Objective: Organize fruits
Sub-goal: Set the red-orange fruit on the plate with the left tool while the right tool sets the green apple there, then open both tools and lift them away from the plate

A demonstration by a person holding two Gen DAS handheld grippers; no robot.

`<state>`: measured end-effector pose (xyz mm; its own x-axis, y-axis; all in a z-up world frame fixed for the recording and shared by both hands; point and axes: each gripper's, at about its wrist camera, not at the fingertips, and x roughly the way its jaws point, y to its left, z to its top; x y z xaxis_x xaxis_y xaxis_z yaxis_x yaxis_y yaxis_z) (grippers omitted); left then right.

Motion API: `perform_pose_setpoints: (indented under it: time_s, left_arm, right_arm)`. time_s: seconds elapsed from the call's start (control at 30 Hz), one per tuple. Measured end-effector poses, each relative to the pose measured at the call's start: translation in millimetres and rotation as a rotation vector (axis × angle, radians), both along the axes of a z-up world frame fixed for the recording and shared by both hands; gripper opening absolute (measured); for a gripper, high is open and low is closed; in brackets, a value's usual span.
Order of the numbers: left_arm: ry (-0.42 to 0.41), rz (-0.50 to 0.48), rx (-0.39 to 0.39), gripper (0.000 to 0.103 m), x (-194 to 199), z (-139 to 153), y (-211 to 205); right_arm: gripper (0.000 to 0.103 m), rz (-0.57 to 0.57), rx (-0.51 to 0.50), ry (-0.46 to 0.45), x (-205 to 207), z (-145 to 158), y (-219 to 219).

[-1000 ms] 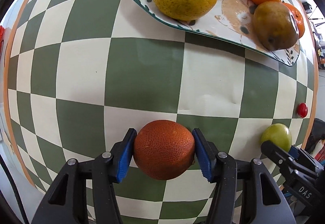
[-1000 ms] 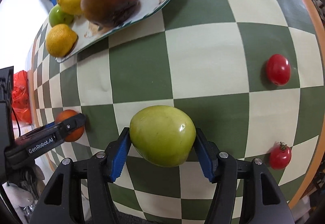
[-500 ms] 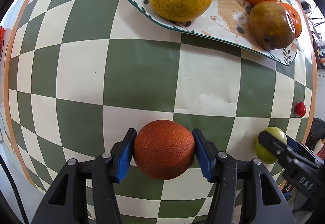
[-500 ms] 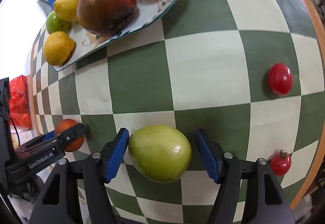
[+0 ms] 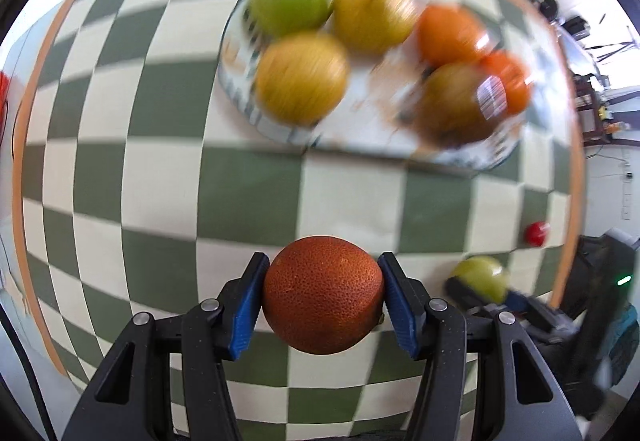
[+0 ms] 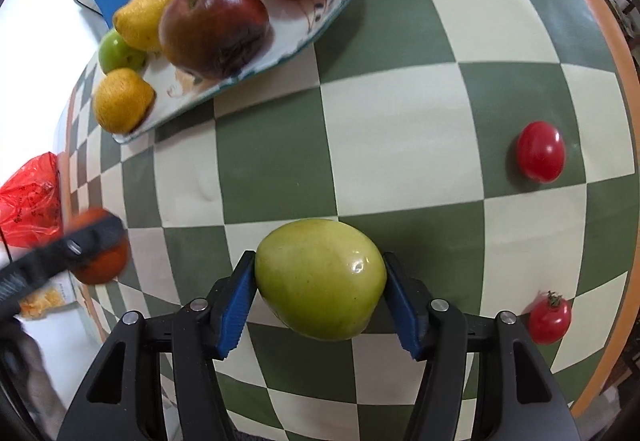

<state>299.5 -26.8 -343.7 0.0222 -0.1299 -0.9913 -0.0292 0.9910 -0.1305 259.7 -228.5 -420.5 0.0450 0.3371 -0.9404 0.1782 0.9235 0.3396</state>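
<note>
Both tongs grip fruit: the left gripper (image 5: 322, 295) clamps a dark orange (image 5: 323, 295) between its blue pads, and the right gripper (image 6: 320, 281) pinches a green apple (image 6: 320, 279) above the checkered tablecloth (image 6: 400, 113). Ahead, the plate (image 6: 320, 25) holds lemons, oranges and apples. Two red tomatoes (image 6: 540, 151) lie on the cloth to the right.

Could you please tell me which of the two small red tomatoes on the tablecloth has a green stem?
The nearer tomato, by the cloth's edge; the farther tomato shows none.
</note>
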Motion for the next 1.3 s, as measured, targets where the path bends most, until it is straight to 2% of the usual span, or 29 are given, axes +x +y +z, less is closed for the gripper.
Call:
perform_pose_setpoints:
  time_s: [0.17, 0.33, 0.47, 0.67, 0.73, 0.8, 1.13, 1.2, 1.3]
  left_arm:
    - [-0.044, -0.029, -0.027, 0.054, 54, 36, -19]
    - [-0.001, -0.059, 0.000, 0.054, 106, 26, -34]
    - [0.029, -0.062, 0.028, 0.054, 131, 14, -41]
    - [0.060, -0.057, 0.039, 0.055, 139, 2, -45]
    - [0.055, -0.051, 0.027, 0.064, 139, 2, -44]
    - [0.040, -0.048, 0.027, 0.086, 140, 4, -41]
    - [0.006, -0.032, 0.035, 0.087, 131, 10, -34]
    - [-0.012, -0.037, 0.049, 0.087, 126, 14, -32]
    - [-0.049, -0.052, 0.084, 0.087, 114, 22, -30]
  right_arm:
    - [0.064, -0.055, 0.046, -0.067, 15, 28, -20]
    - [0.064, -0.102, 0.062, -0.125, 49, 51, -37]
    - [0.064, -0.124, 0.047, -0.141, 81, 54, -48]
    - [0.064, -0.108, 0.046, -0.113, 108, 42, -54]
    - [0.065, -0.102, 0.035, -0.123, 113, 39, -42]
    - [0.066, -0.117, 0.055, -0.127, 114, 39, -44]
    - [0.067, -0.146, 0.086, -0.123, 114, 38, -43]
    - [0.072, -0.150, 0.079, -0.124, 112, 39, -44]
    - [0.088, -0.133, 0.016, -0.143, 101, 49, -45]
